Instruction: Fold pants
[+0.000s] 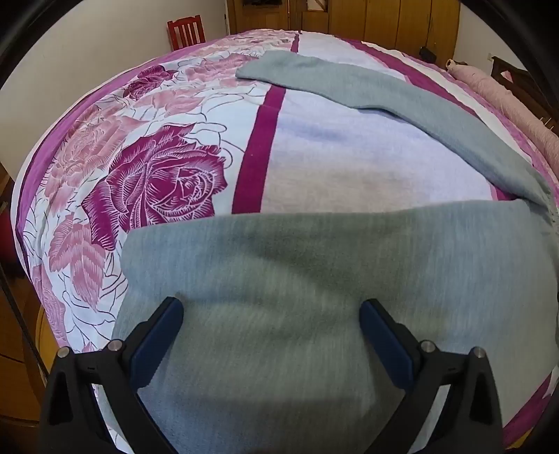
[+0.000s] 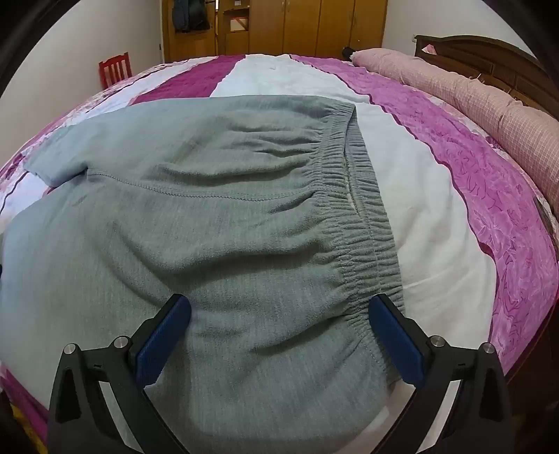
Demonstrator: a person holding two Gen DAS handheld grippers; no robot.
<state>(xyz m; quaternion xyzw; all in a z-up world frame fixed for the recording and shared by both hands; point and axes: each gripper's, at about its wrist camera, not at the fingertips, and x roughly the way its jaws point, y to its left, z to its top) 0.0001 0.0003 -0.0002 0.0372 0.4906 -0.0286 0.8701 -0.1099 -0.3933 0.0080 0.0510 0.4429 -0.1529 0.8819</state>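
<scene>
Pants of soft grey-green fleece (image 2: 195, 195) lie spread flat on the bed, over a bedspread of white with magenta stripes and printed roses (image 1: 167, 181). Their gathered elastic waistband (image 2: 353, 195) shows in the right wrist view, on the side of the pants nearer the long pink checked bolster pillow (image 2: 464, 94), which lies along the dark wooden headboard (image 2: 496, 59). In the left wrist view the two legs spread apart — one leg (image 1: 401, 97) runs across the bedspread beyond the pants' near leg, with bare bedspread between them.

Over the near leg hovers the left gripper (image 1: 270, 309), its blue-padded jaws released and wide apart, grey fleece filling the gap between them. Near the waistband the right gripper (image 2: 279, 307) also has its jaws spread wide and holds nothing; its right-hand pad sits just beside the waistband's edge.

Beyond the pants stand a red wooden chair (image 2: 115, 68) and brown wooden wardrobes (image 2: 314, 28).
</scene>
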